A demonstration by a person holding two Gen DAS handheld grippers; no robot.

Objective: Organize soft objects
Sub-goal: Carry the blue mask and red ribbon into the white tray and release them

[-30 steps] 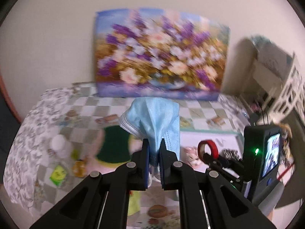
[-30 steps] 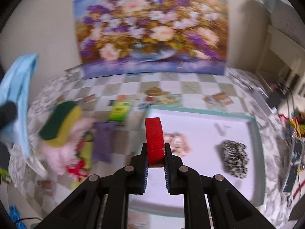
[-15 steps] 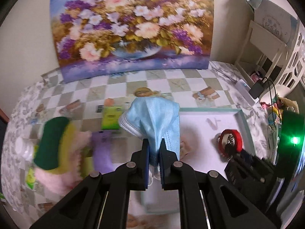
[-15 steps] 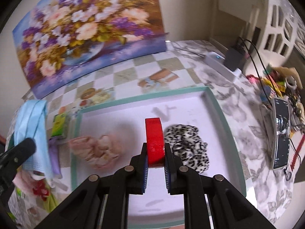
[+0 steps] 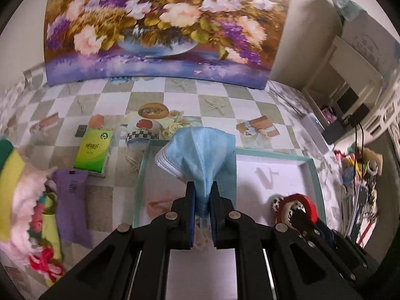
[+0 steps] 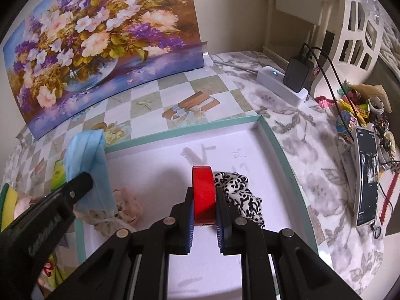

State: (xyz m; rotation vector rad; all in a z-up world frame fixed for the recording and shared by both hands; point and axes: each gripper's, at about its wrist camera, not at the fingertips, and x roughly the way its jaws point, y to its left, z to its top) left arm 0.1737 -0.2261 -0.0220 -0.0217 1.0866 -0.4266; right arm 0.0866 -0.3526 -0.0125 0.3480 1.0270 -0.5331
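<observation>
Blue face mask [image 5: 200, 155] pinched between left fingers [image 5: 190, 212].

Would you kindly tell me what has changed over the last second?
Both grippers have swung from the clutter at the table's left to over the teal-rimmed tray. The left gripper still pinches the blue face mask; the right gripper still grips the red tape roll. Nothing was released.

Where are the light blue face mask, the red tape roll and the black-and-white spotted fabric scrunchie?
light blue face mask [image 5: 200, 150], left wrist view, on its pleated middle.
red tape roll [image 6: 203, 190], right wrist view, on its outer band.
black-and-white spotted fabric scrunchie [image 6: 240, 195], right wrist view, on its folds.
</observation>
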